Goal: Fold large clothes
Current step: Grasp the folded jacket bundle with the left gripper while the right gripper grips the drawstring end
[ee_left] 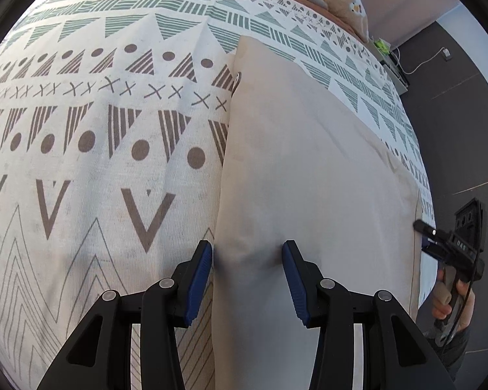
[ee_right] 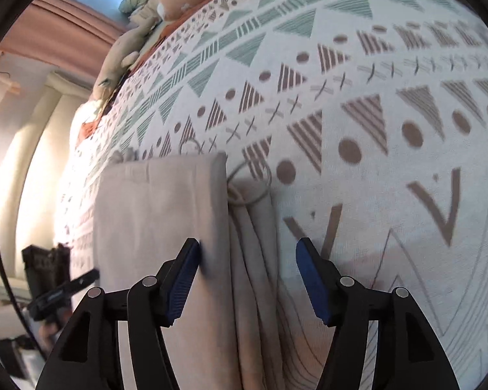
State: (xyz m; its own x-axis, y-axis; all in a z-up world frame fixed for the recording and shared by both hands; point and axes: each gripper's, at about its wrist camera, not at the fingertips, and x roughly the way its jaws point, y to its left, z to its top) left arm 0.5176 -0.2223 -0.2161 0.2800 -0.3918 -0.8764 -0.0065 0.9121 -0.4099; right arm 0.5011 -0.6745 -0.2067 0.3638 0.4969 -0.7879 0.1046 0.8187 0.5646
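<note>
Judging from both wrist views, I reckon the fold is well along: the beige garment (ee_left: 309, 169) lies on the patterned bed cover (ee_left: 97, 130) as a long, narrow strip with straight edges, running from the bottom centre up toward the upper right of the left view. In the right view a drawstring (ee_right: 250, 182) and loose pleats (ee_right: 257, 260) poke out beside the top layer, so tidying and a crosswise fold seem left. My left hand-held gripper (ee_left: 247, 256) stands spread, pinching nothing, over the strip's left edge. My right hand-held gripper (ee_right: 247, 256) is spread too, straddling the pleated edge without gripping
</note>
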